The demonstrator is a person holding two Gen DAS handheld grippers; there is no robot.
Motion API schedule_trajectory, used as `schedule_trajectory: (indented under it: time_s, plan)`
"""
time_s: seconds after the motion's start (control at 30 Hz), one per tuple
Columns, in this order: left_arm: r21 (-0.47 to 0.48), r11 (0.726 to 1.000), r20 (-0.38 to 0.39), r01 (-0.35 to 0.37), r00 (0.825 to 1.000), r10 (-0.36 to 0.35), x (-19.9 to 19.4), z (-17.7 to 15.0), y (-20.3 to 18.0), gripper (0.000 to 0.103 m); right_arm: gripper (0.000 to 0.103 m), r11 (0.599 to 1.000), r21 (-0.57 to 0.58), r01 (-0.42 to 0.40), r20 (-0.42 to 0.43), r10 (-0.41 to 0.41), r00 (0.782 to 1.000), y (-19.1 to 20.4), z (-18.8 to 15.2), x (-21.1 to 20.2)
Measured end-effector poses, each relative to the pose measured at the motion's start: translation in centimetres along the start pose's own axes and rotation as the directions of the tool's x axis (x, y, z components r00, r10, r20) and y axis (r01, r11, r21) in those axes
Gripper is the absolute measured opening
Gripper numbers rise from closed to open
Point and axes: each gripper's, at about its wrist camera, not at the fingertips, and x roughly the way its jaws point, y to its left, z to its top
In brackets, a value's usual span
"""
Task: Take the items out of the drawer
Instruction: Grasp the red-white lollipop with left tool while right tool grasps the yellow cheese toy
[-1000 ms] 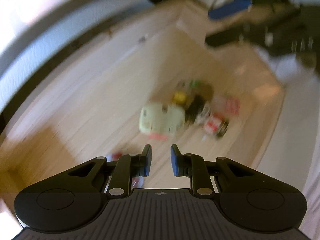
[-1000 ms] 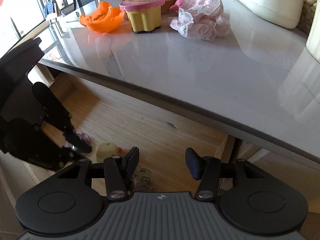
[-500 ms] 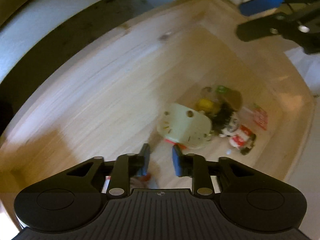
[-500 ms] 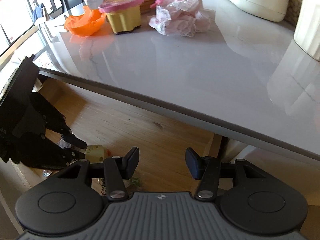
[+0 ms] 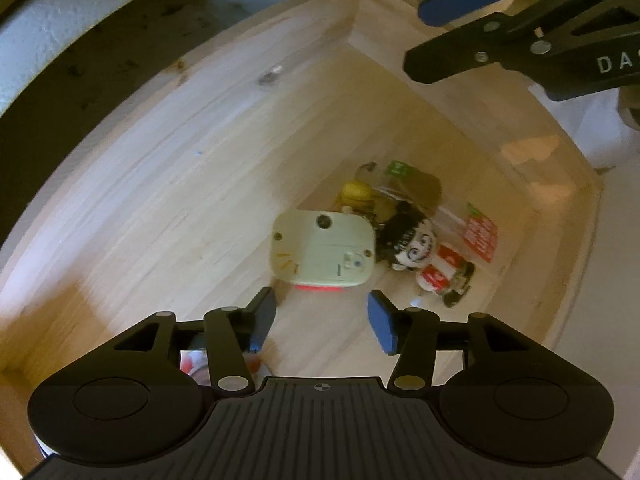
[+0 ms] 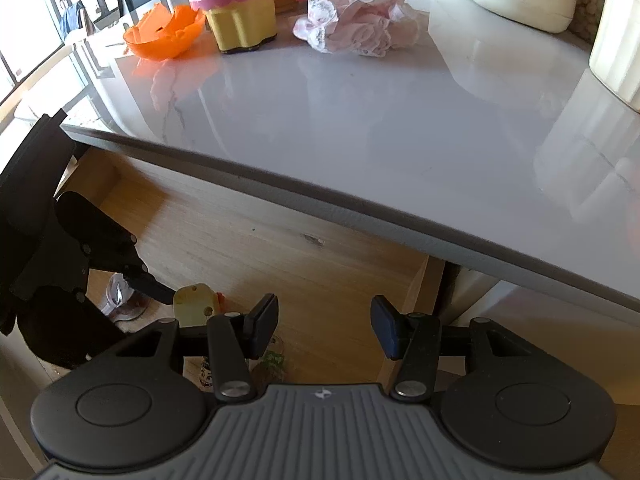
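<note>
Drawer (image 5: 208, 168) walls of pale, straight-grained wood form a deep open box below the edge of a glossy grey marbled countertop (image 6: 360, 120), and a small heap of items lies on its smooth floor toward one corner. Nearest the left gripper (image 5: 322, 322) is a pale cream plastic box (image 5: 324, 250) with rounded corners and a red underside, lying flat. Touching it on the far side are a yellow rounded toy (image 5: 356, 194), a doll head (image 5: 410, 242) with black hair and a white face, a crumpled clear wrapper (image 5: 404, 180) with a green label, and a small red-and-white piece (image 5: 440, 276) beside a red printed card (image 5: 482, 238). The left gripper points steeply down into the drawer, its blue-padded jaws opening with nothing between them; the cream box sits just beyond the tips. The right gripper (image 6: 324, 326) hangs over the drawer's other end, its jaws parted at a moderate width and empty. On the countertop rest a jagged orange plastic bowl (image 6: 164, 34), a scalloped yellow tub (image 6: 244, 20) with a pink lid, and bunched pink lace cloth (image 6: 356, 26).
</note>
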Motion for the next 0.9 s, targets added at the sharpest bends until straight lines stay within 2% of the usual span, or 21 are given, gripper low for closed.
schedule_trajectory:
  time_s: [0.07, 0.2, 0.3, 0.4, 0.63, 0.67, 0.8, 0.9]
  plan:
    - [-0.003, 1.0, -0.013, 0.017, 1.0, -0.017, -0.8, -0.3, 0.3, 0.048, 0.051, 1.0, -0.006, 0.002, 0.002, -0.002, 1.0, 0.1, 0.0, 0.0]
    - [0.023, 0.995, -0.014, -0.094, 0.995, 0.095, -4.0, -1.9, 1.2, 0.047, 0.051, 1.0, -0.02, -0.002, 0.01, 0.002, 1.0, 0.3, 0.1, -0.3]
    - [0.021, 0.99, -0.083, -0.139, 0.987, 0.14, -4.6, -3.7, 2.0, 0.047, 0.051, 1.0, -0.029, -0.002, 0.007, 0.002, 1.0, 0.4, 0.2, -0.3]
    - [0.016, 0.994, -0.175, -0.108, 0.978, 0.11, -3.7, -5.5, 2.2, 0.047, 0.051, 0.999, -0.033, -0.009, 0.003, 0.01, 1.0, 0.4, 0.2, -0.4]
    - [-0.03, 0.994, -0.207, -0.104, 0.974, 0.096, -1.8, -5.8, 3.0, 0.047, 0.051, 0.999, -0.039, -0.014, -0.016, 0.013, 1.0, 0.5, 0.2, -0.3]
    - [-0.031, 0.993, -0.193, -0.111, 0.976, 0.104, -1.9, -5.7, 3.3, 0.053, 0.051, 0.999, -0.041, -0.014, -0.022, 0.013, 1.0, 0.5, 0.1, -0.2]
    - [-0.106, 0.989, -0.107, -0.101, 0.99, 0.09, -2.4, -5.4, 4.7, 0.054, 0.051, 0.998, -0.058, -0.026, -0.037, 0.024, 0.999, 0.9, -0.1, 0.0]
    - [-0.09, 0.992, -0.047, -0.086, 0.996, 0.082, -2.8, -5.4, 5.0, 0.05, 0.051, 0.992, -0.12, -0.036, -0.016, 0.034, 0.999, 1.8, -0.1, -0.5]
